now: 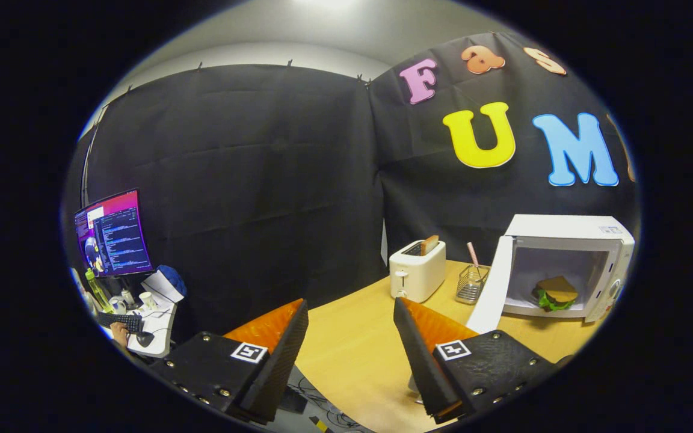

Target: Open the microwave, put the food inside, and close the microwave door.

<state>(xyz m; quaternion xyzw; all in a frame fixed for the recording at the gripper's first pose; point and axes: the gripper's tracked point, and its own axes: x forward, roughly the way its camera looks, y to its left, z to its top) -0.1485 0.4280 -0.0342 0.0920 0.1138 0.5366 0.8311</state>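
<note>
A white microwave (569, 231) stands on the wooden table (358, 349), off to the right beyond my fingers. Its door (491, 288) is swung wide open toward me. Inside the cavity lies the food, a toy sandwich (555, 293) with a brown bun and green lettuce. My gripper (351, 313) is open, held above the table's left part, with nothing between its fingers. The microwave door's edge sits just past the right finger (428, 343).
A white toaster (417, 270) with a slice of bread in it stands at the table's back. A wire basket (471, 284) holding a pink stick is between toaster and microwave. Off the table to the left are a lit monitor (113, 234), a keyboard and a person's hand (119, 329).
</note>
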